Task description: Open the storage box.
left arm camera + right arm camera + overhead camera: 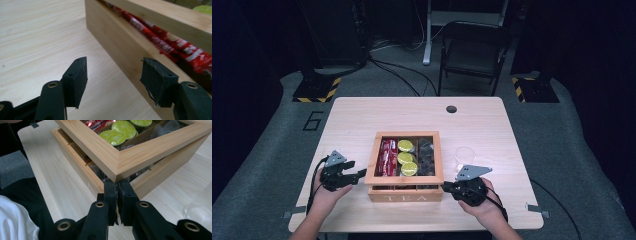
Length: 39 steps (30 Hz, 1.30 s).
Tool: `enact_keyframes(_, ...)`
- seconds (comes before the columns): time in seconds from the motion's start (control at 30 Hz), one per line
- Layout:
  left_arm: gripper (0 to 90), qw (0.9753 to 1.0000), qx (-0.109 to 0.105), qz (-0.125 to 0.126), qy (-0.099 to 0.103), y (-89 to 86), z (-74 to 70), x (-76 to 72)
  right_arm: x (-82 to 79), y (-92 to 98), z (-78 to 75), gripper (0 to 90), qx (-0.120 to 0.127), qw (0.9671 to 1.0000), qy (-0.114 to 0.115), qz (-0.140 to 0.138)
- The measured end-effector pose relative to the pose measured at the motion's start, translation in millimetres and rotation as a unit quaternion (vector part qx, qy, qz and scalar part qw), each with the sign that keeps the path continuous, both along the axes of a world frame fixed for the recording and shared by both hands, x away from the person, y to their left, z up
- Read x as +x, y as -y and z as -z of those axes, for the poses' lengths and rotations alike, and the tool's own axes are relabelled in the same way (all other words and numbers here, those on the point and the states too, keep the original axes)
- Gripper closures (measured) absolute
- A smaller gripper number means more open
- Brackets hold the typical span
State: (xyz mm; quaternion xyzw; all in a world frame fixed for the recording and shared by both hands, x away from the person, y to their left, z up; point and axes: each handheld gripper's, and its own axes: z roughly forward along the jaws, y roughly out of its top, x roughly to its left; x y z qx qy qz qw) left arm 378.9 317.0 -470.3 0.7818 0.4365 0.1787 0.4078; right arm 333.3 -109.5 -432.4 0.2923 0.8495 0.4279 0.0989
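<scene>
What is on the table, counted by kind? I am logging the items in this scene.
Wooden tea box with glass-paned lid: 1
Round lime-green capsules in the box's middle compartment: 3
Clear plastic cup: 1
Handheld black tongs, left and right: 2
Red packets in the left compartment: several, number unclear
Total counted: 7
</scene>
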Motion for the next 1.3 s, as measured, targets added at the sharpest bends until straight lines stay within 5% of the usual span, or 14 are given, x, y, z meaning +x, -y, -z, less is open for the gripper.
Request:
enact_keyframes(0.6, 40.4, 0.9968, 0.021, 0.060, 0.047, 26.3, -23.7, -18.6, 8.4, -3.2, -22.1, 85.9, 0.009, 0.9999, 0.009, 0.005)
enact_keyframes(1.0, 46.1, 0.9933, 0.011, 0.076, 0.086, 32.8, -40.4, -30.8, 11.9, -1.8, -26.8, 85.7, 0.024, 0.9996, 0.009, 0.008)
enact_keyframes(1.3, 47.8, 0.9922, 0.003, 0.081, 0.095, 33.7, -53.4, -33.7, 14.6, -3.5, -34.6, 72.7, 0.025, 0.9991, 0.023, 0.024)
